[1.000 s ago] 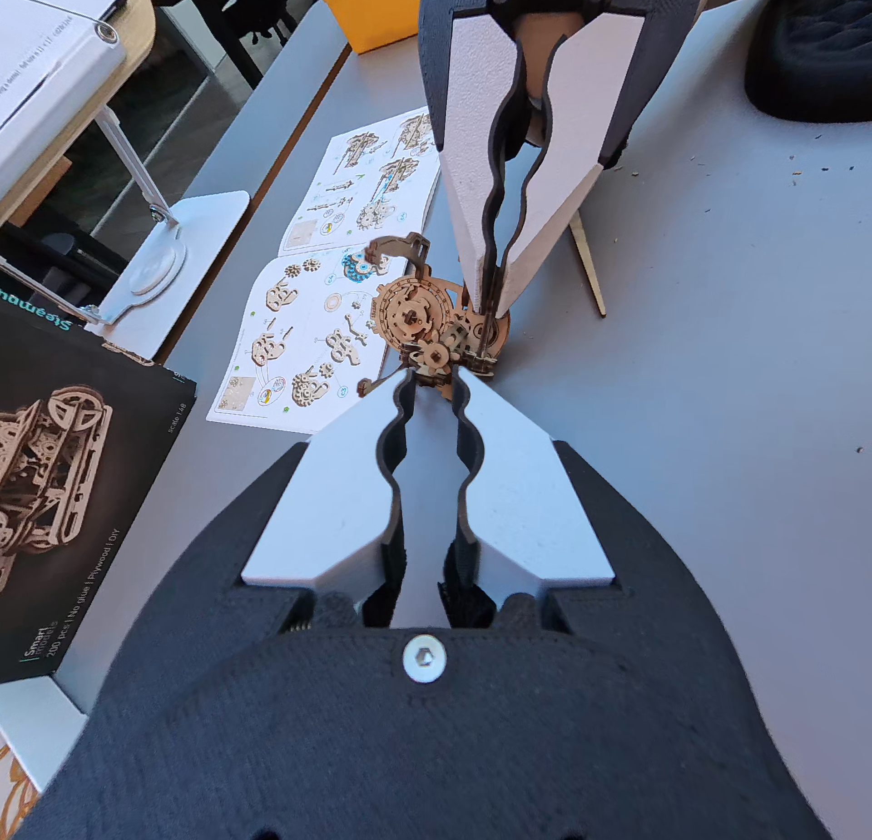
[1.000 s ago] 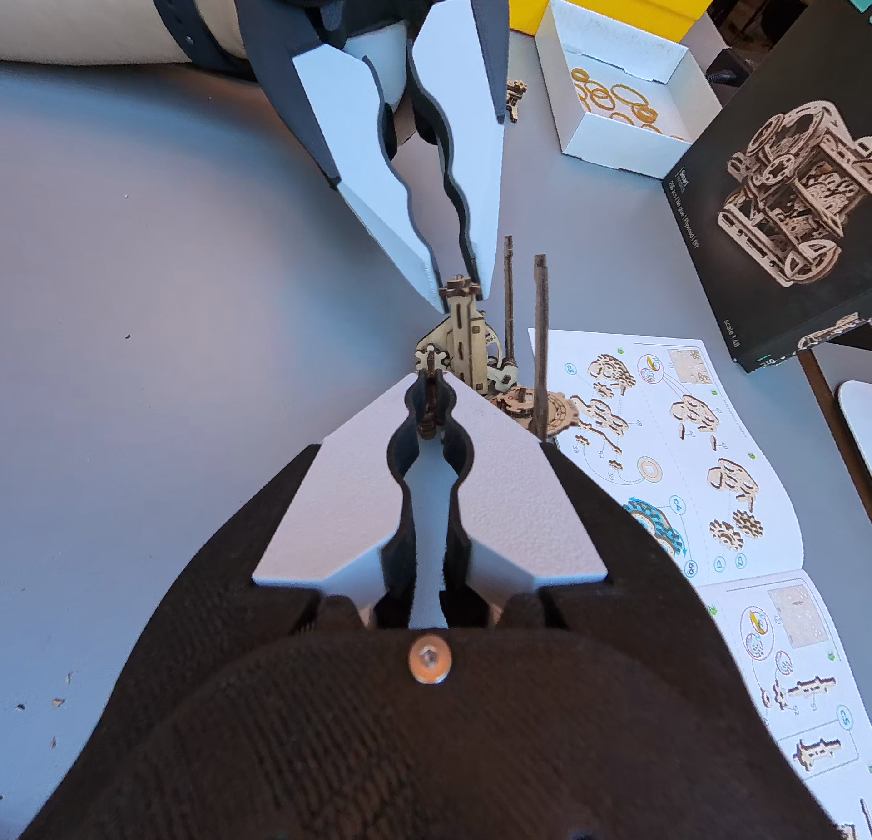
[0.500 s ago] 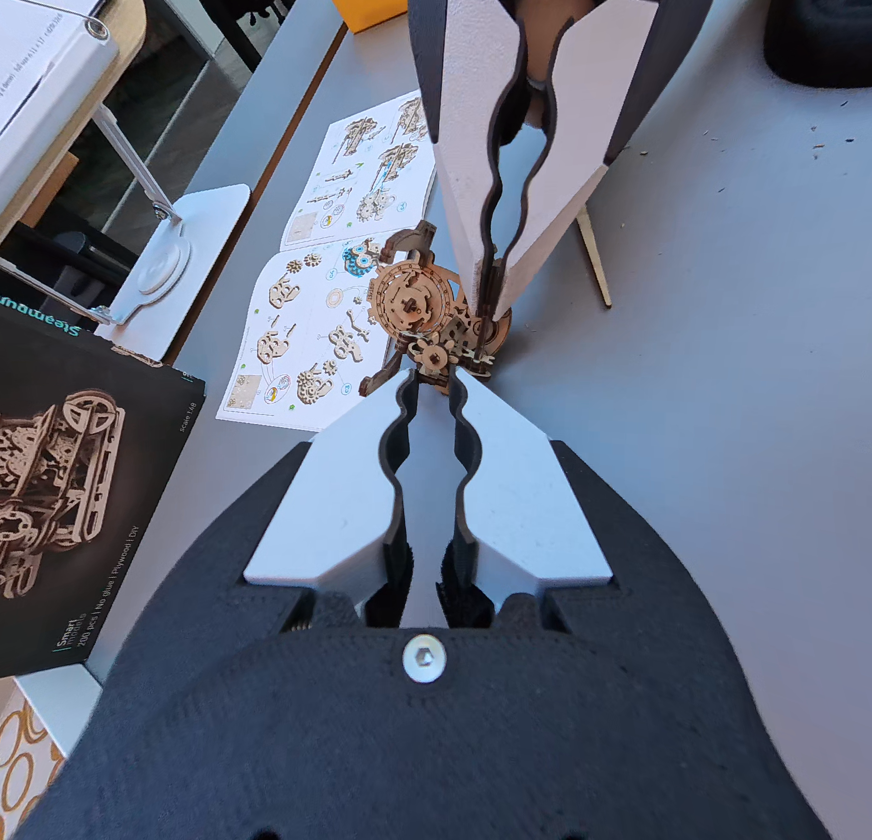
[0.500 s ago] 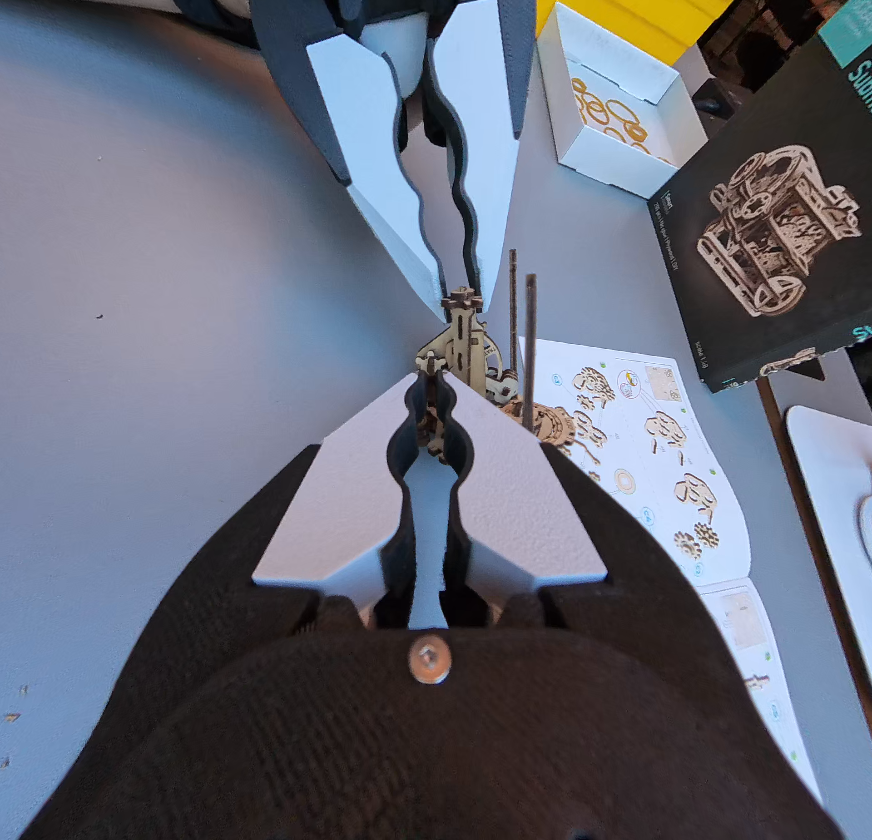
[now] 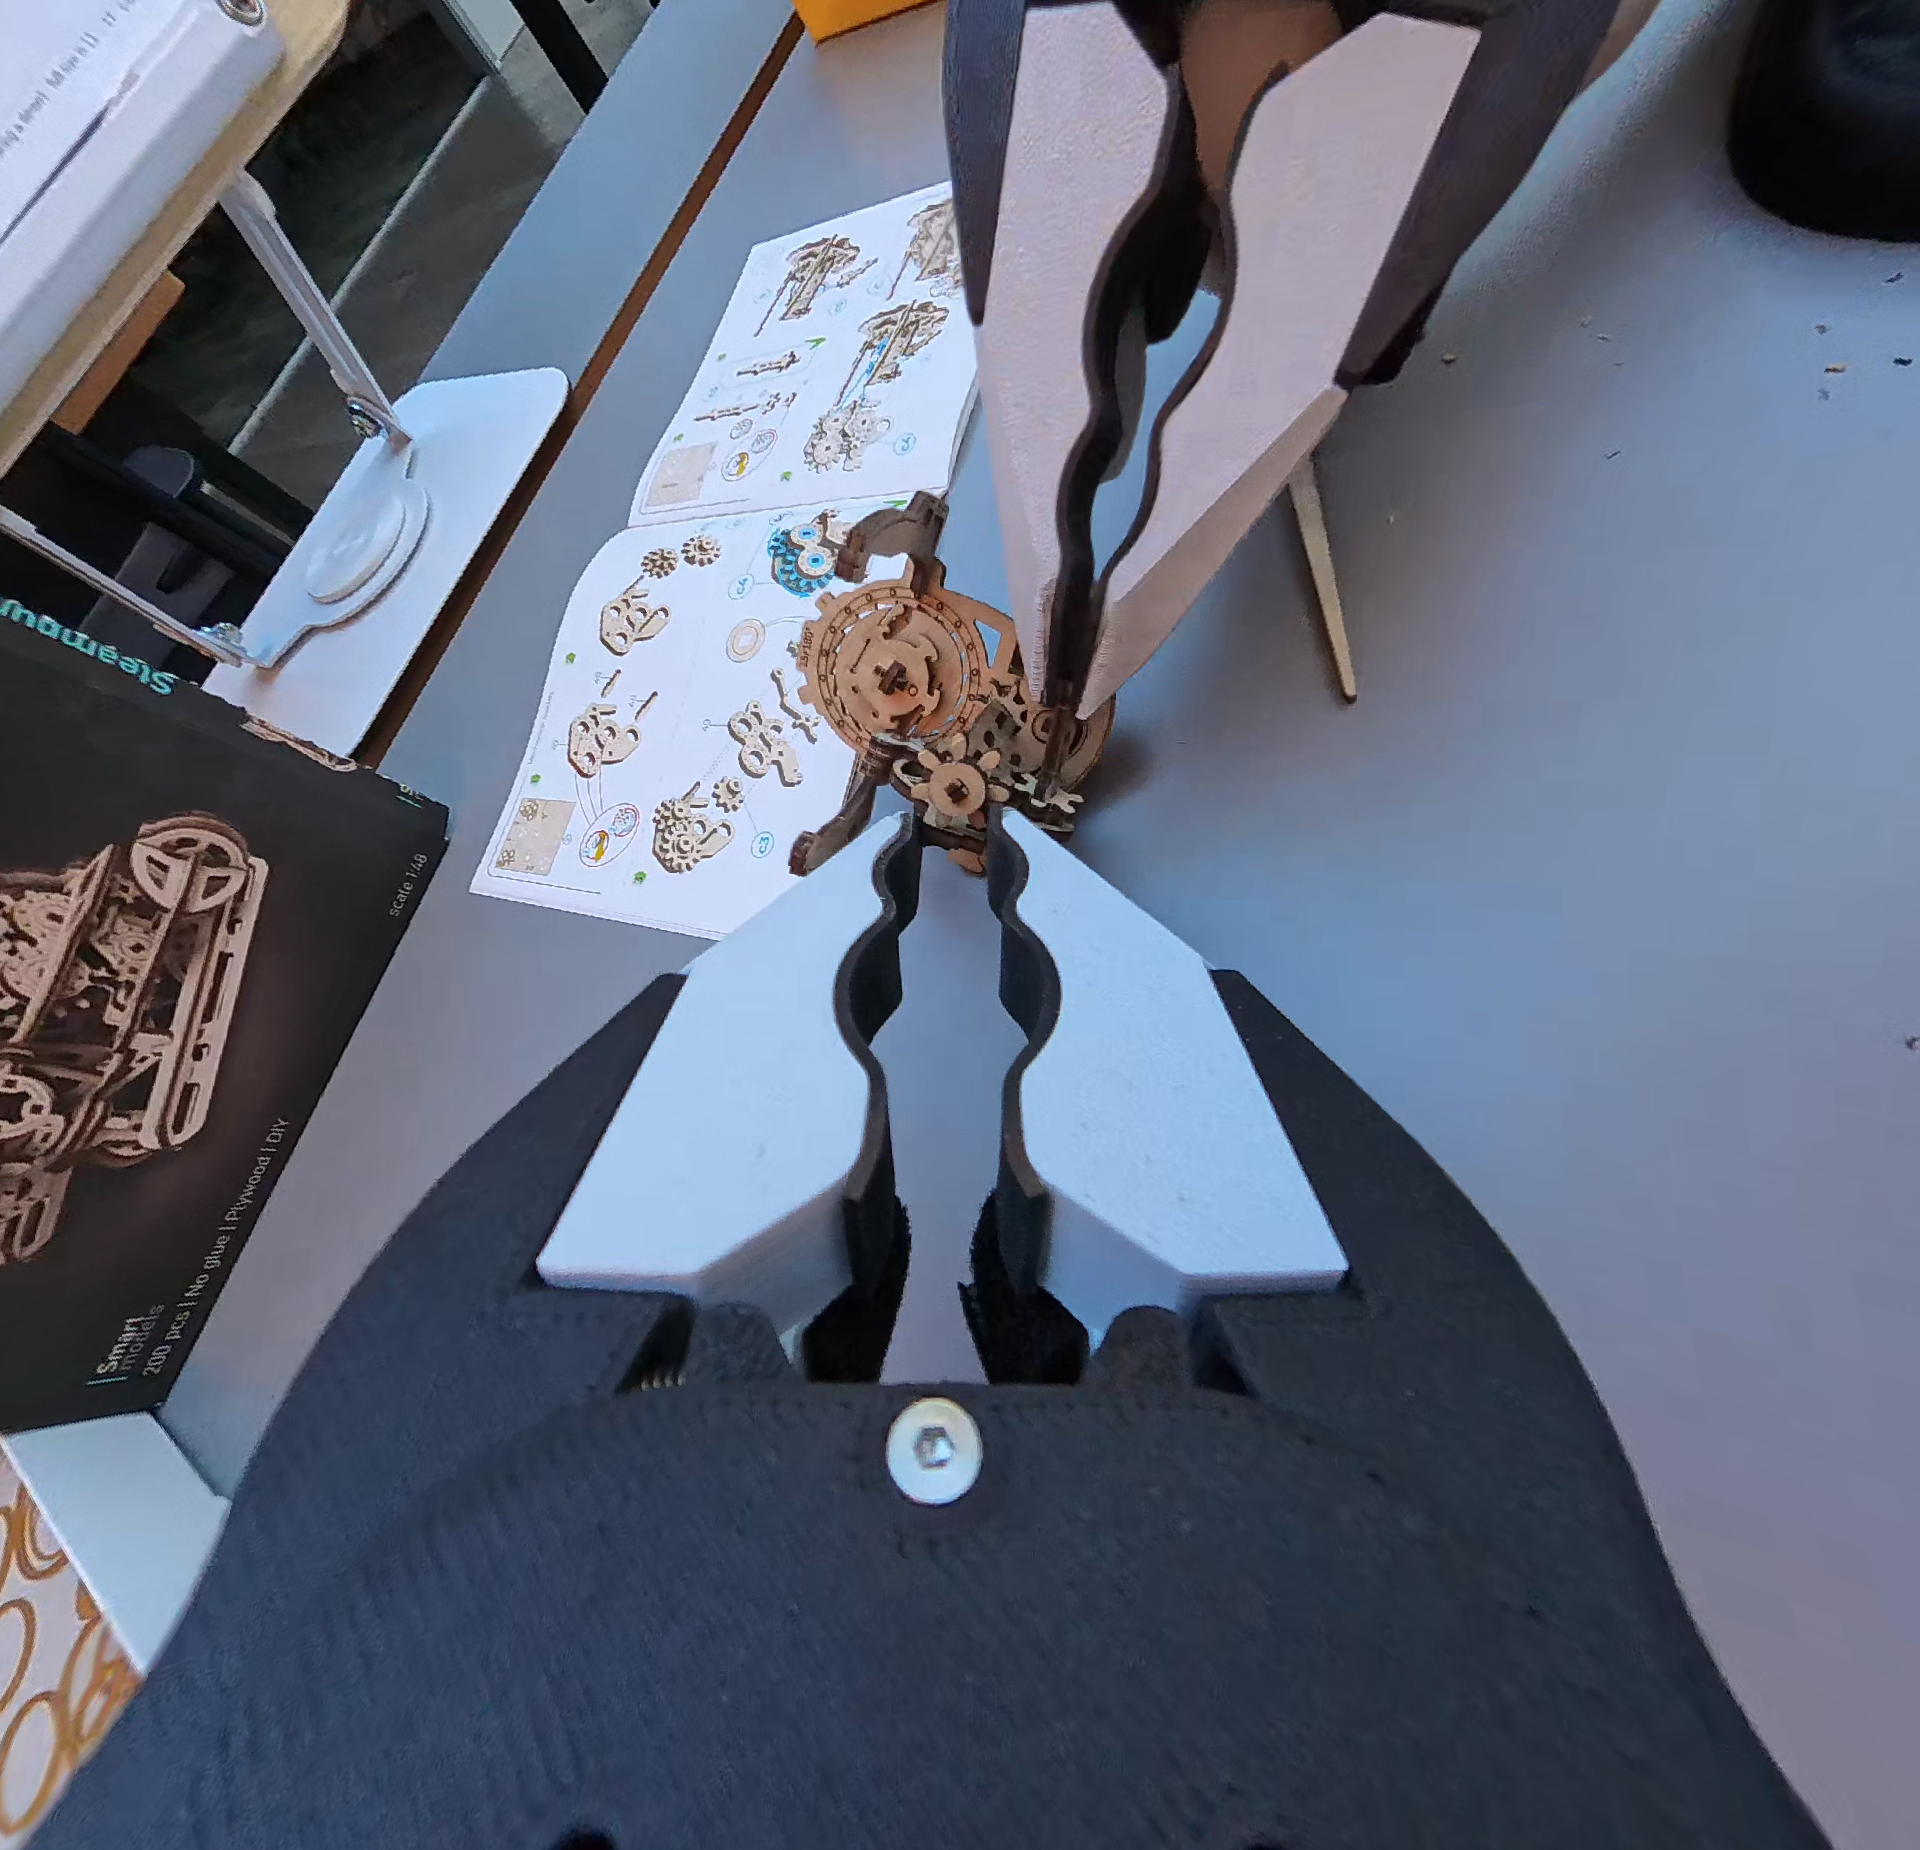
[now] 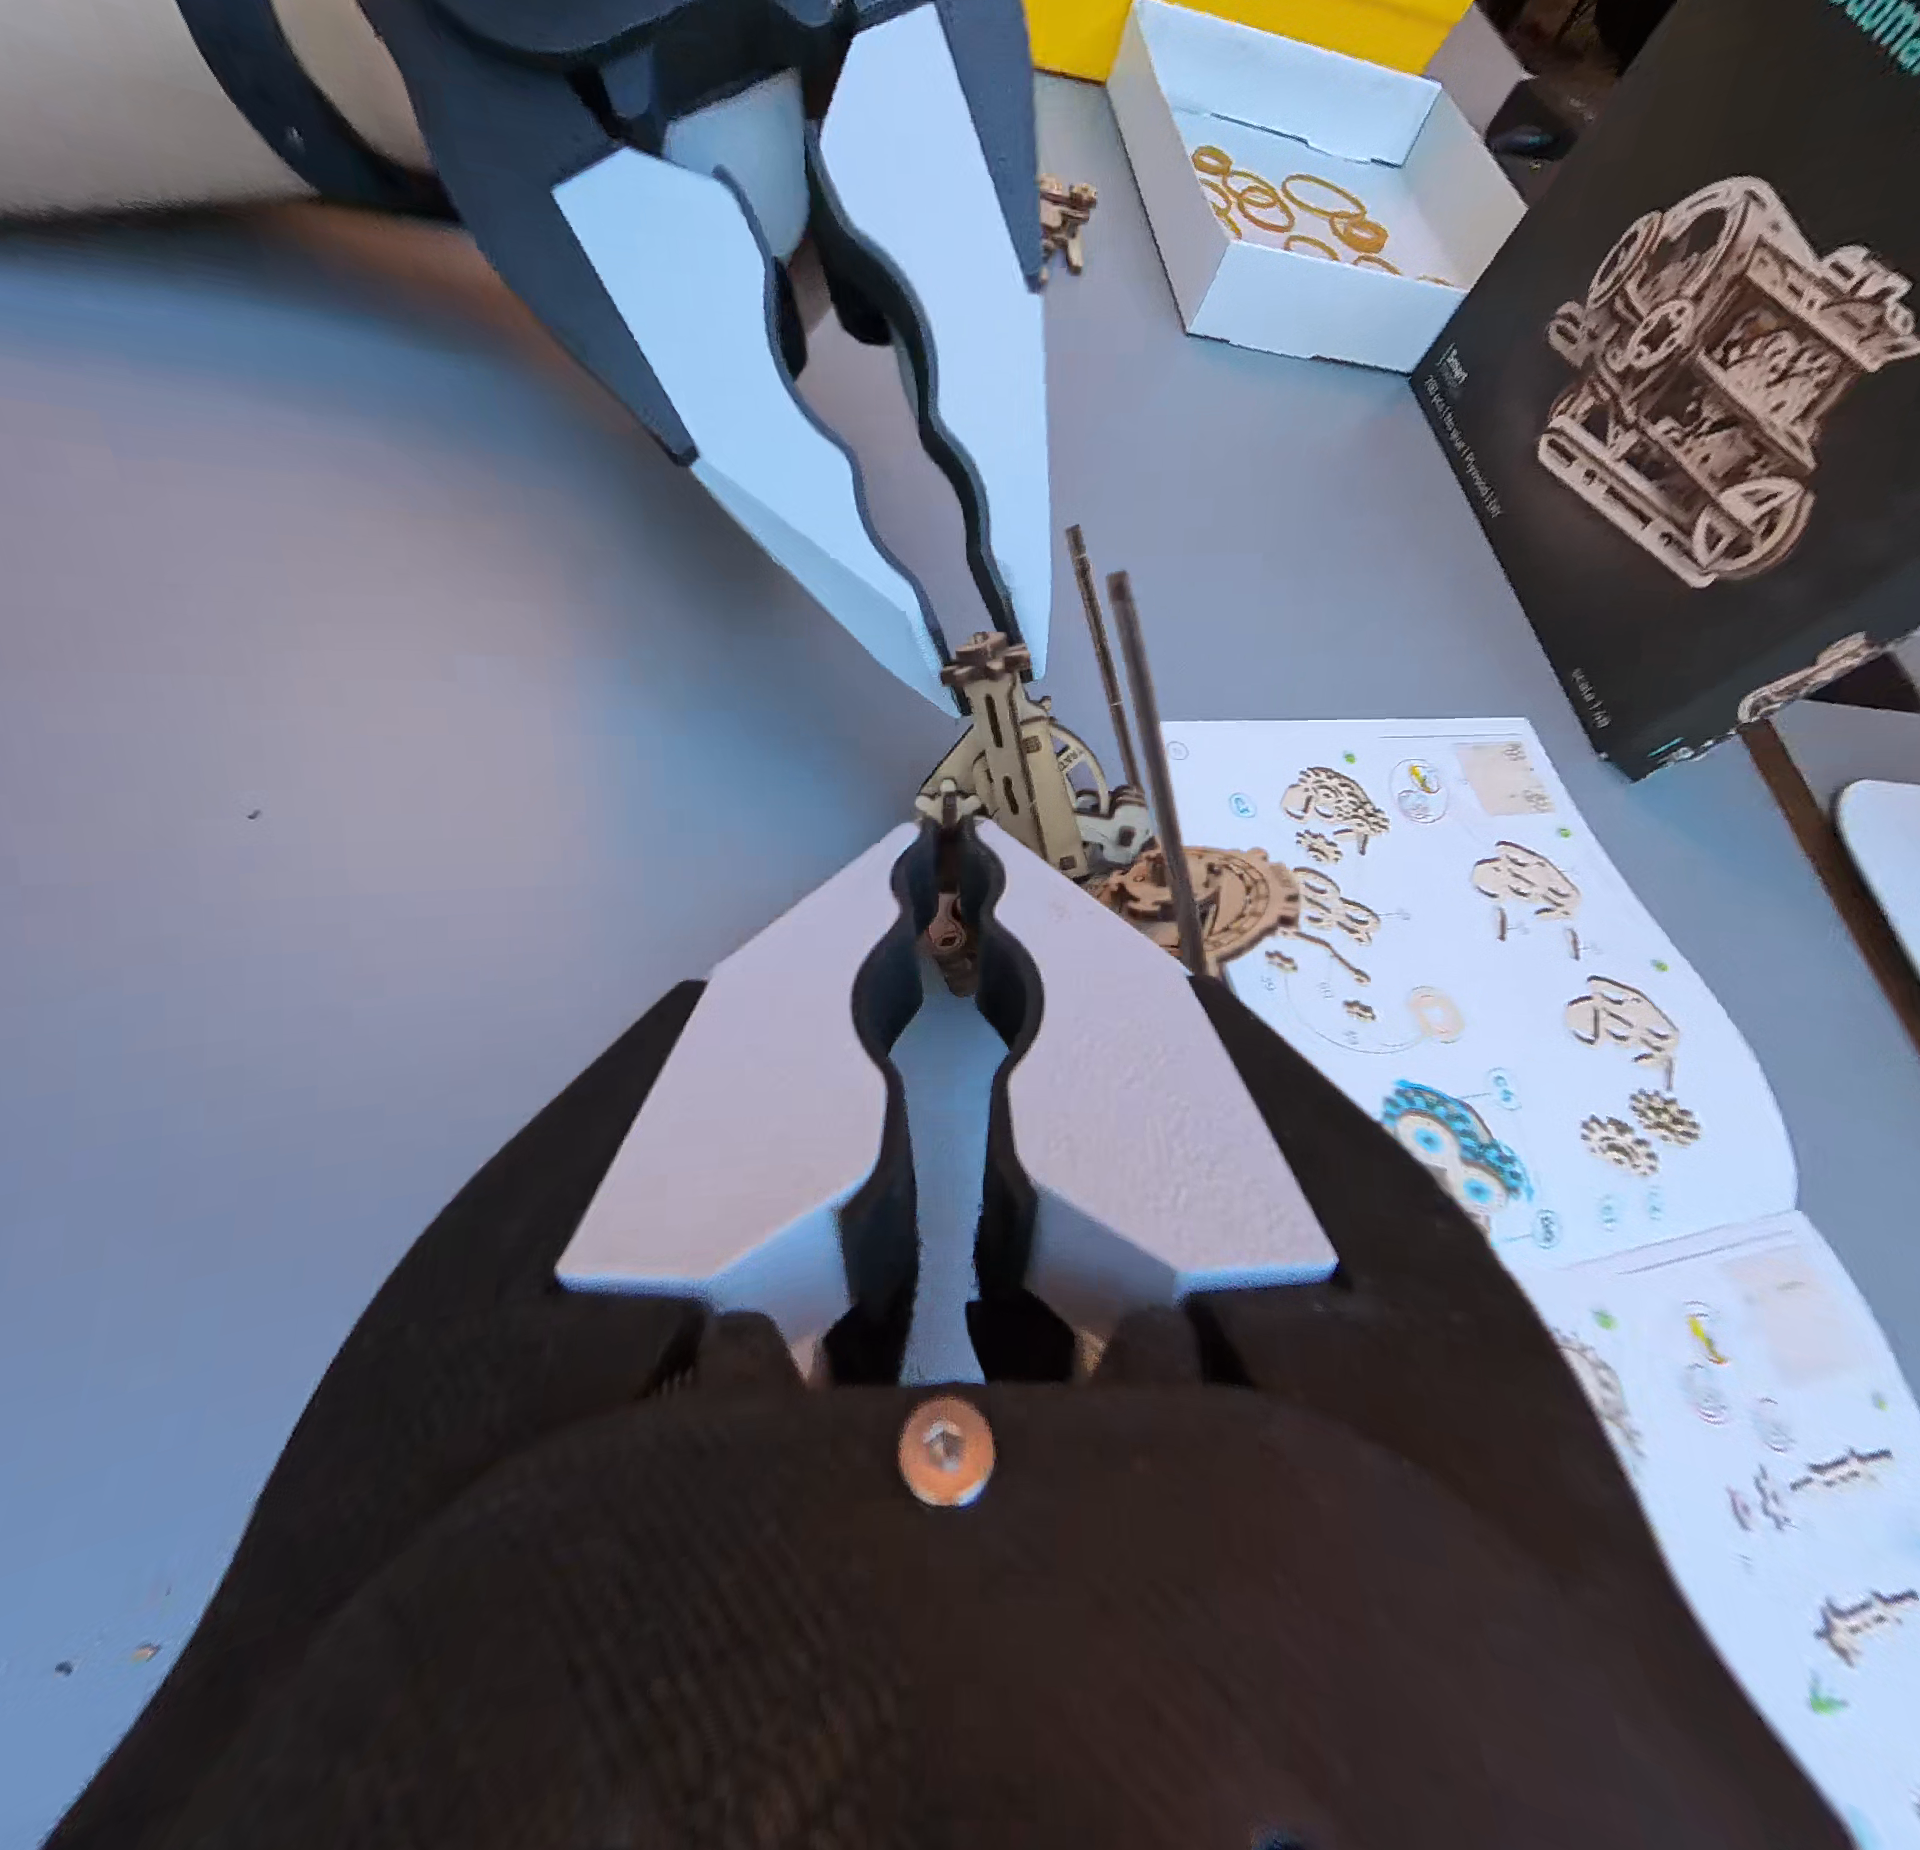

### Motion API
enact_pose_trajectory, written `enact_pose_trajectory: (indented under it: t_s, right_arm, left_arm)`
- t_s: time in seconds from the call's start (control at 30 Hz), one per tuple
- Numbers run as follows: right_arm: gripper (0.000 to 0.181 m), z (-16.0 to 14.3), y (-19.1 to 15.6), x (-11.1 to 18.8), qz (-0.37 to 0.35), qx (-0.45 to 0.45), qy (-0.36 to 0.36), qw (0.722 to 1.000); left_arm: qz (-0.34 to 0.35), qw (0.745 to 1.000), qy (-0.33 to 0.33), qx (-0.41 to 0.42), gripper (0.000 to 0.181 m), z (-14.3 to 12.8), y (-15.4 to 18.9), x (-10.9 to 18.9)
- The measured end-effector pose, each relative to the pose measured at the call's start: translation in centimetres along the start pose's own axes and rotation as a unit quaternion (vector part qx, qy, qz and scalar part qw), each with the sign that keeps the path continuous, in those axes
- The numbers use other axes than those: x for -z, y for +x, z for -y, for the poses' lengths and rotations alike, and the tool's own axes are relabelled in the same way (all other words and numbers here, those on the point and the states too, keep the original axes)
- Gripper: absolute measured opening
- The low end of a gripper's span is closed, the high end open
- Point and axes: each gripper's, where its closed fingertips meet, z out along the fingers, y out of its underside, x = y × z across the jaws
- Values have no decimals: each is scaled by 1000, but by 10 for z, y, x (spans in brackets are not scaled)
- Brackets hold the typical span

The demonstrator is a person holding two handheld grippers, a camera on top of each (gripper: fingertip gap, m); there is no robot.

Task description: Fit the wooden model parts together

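A small wooden model (image 5: 904, 678) of gears and a round disc is held between both grippers just above the grey table (image 5: 1507, 969). My left gripper (image 5: 951, 834) is shut on the model's near end. My right gripper (image 5: 1070, 699) comes in from the top and is shut on its far side. In the right wrist view my right gripper (image 6: 948, 839) pinches a small dark wooden part (image 6: 948, 933) of the model (image 6: 1023, 782). There the left gripper (image 6: 987, 670) grips the top of its upright piece. Two thin dark rods (image 6: 1143, 740) stick up from the model.
An open instruction booklet (image 5: 686, 678) lies left of the model and also shows in the right wrist view (image 6: 1507, 969). A black kit box (image 5: 156, 1021) stands near it. Also here are a white box of yellow rings (image 6: 1299, 190), a loose wooden piece (image 6: 1065, 221), a wooden stick (image 5: 1320, 574) and a white stand base (image 5: 416, 491). My two grippers' fingertips are within a few centimetres of each other.
Both grippers keep their hold on the model. The model and both hands have turned slightly, so the round disc faces the left wrist camera more squarely.
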Motion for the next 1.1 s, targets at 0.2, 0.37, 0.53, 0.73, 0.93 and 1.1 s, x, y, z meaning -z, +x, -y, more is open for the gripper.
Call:
enact_pose_trajectory:
  t_s: [0.2, 0.37, 0.53, 0.73, 0.93, 1.1]
  right_arm:
    - [0, -6, 1, -1, 1, 50, 5, 999]
    - [0, -10, -1, -2, -14, 120, 1, 993]
    - [0, -5, -1, -3, -7, 90, 13, 996]
    - [0, -6, 2, -3, -8, 54, -7, 998]
    - [0, -10, 2, -3, -35, 89, -54, 994]
    - [0, -9, 2, -3, -41, 111, -78, 990]
  left_arm:
    - [-8, 999, 0, 35, 10, -1, -1, 0]
    - [-12, 999, 1, 46, 10, -2, -2, 1]
    - [-10, 998, 3, 61, 10, -1, -3, 1]
    - [-11, 996, 2, 84, 10, -1, -5, 1]
    - [-13, 996, -1, 85, 10, -1, -4, 1]
    - [-13, 996, -2, 85, 10, 0, -3, 0]
